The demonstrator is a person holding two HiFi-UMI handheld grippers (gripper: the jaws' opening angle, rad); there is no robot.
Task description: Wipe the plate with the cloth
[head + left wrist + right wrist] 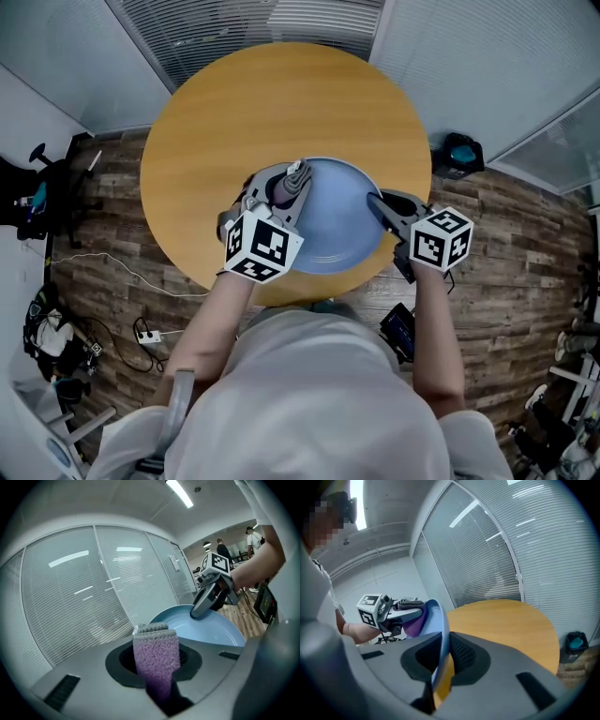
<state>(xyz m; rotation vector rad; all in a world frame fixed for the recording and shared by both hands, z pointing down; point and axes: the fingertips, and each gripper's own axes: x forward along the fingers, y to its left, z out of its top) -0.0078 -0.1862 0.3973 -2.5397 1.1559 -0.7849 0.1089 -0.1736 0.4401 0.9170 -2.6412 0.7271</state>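
Left tool (298,176) clamps the cloth (156,653), seemingly touching the plate (339,223) that right tool (377,200) grips.

The plate (333,220) is round, shallow and pale blue, with a smooth, bare face. Its near rim sits pinched between the closed jaws of the right claw (378,201), and from there it spreads away toward the left claw (292,184), held at a tilt. The cloth (155,648) is a folded strip of purple terry with a grey edge, clamped between the left claw's jaws and poking out past their tips, at the plate's rim farthest from the right claw, on its hollow side
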